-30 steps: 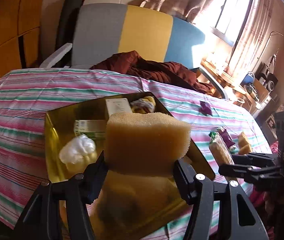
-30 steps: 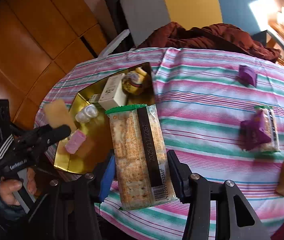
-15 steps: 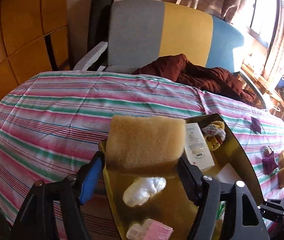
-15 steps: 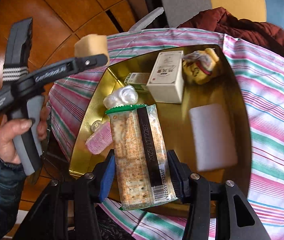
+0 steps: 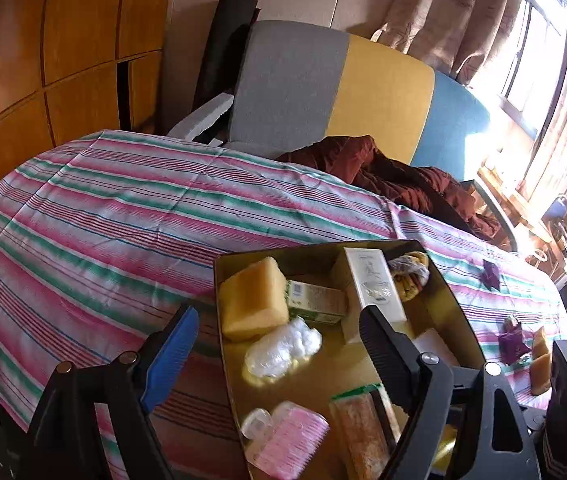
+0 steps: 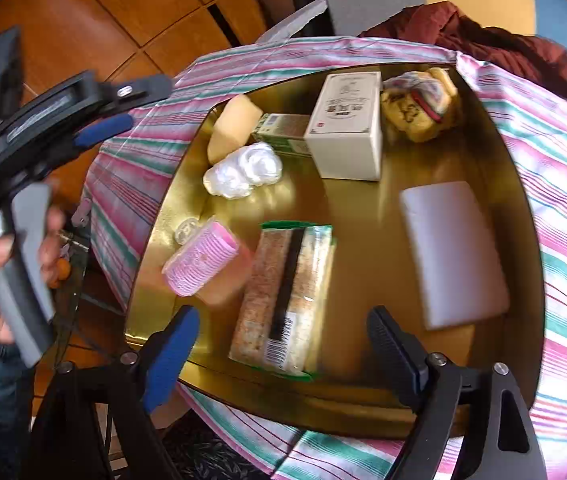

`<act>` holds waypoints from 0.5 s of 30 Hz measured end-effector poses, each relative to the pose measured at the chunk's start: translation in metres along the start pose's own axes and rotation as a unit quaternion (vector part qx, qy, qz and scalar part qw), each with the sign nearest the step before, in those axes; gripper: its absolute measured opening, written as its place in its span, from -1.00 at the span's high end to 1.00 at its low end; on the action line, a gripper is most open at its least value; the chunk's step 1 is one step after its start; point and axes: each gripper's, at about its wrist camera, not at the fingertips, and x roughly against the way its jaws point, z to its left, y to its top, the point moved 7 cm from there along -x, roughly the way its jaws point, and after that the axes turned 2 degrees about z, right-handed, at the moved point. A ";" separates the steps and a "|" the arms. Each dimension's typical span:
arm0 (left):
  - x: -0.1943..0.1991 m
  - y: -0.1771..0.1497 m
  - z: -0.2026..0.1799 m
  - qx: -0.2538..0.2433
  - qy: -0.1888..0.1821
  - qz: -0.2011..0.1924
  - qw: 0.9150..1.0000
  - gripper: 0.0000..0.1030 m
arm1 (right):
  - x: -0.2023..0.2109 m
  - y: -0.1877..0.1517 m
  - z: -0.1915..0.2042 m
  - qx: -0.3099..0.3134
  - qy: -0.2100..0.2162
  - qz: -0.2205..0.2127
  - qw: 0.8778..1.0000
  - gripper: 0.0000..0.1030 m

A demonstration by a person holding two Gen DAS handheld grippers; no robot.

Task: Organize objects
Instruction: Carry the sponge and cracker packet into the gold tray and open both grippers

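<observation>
The cracker packet [image 6: 287, 300] lies in the gold tray [image 6: 363, 396] between the gaping right tool [image 6: 283, 344].

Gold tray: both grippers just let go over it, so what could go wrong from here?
The gold tray looks crowded: the cracker pack lies near its front rim and might get knocked off as the open right gripper moves. The sponge is propped against the green box and may tip. Items left on the striped cloth leave little room.
</observation>
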 end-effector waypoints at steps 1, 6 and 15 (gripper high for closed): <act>0.005 -0.006 -0.004 0.002 -0.008 -0.001 1.000 -0.63 | 0.002 0.001 -0.001 -0.001 -0.004 -0.003 1.000 -0.72; 0.017 -0.031 -0.024 -0.006 -0.019 0.002 1.000 -0.63 | 0.017 0.002 -0.006 -0.006 -0.039 -0.038 0.999 -0.99; 0.022 -0.067 -0.045 0.004 -0.026 0.019 0.999 -0.62 | 0.056 -0.001 -0.024 0.008 -0.121 -0.108 0.987 -0.99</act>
